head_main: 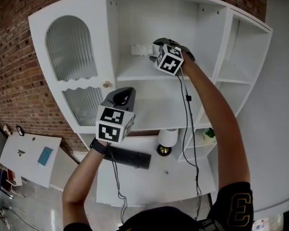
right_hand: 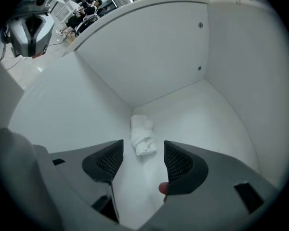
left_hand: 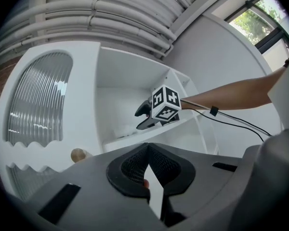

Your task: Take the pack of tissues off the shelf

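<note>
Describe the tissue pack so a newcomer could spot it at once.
Find the white cabinet against the brick wall, arched glass door at its left. On the top open shelf beside that door, the tissue pack lies at the back. It is the only thing there: a soft white bundle ahead of the right hand-held gripper.

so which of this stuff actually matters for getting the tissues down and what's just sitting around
For the job:
- pack of tissues, lying on the top shelf
- right claw, open and pointed at the pack

Just lying about:
- keyboard
- lamp
- small plant
- left claw, shut, held low away from the pack
</note>
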